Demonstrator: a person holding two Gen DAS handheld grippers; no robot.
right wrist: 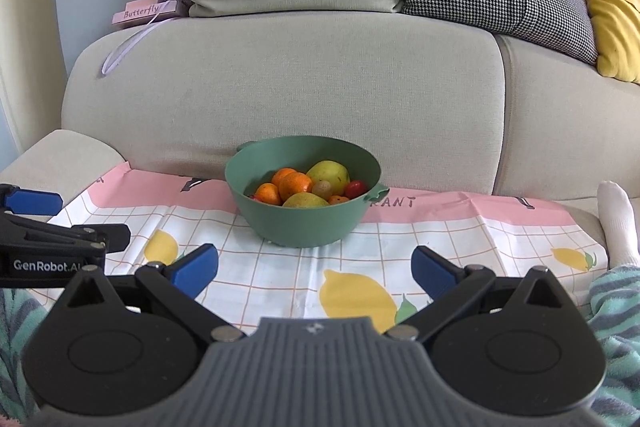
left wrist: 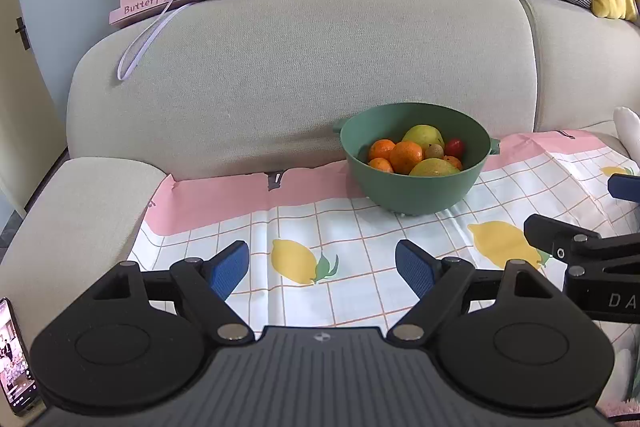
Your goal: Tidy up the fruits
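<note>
Grippers, left (left wrist: 322, 269) and right (right wrist: 314, 273), are hovering wide open, empty; green bowl (right wrist: 304, 223) ahead, approach fruits from above.

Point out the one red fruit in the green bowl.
The small red fruit at the right side of the green bowl, beside the upper pear; the rest are orange, yellow-green or brownish.
</note>
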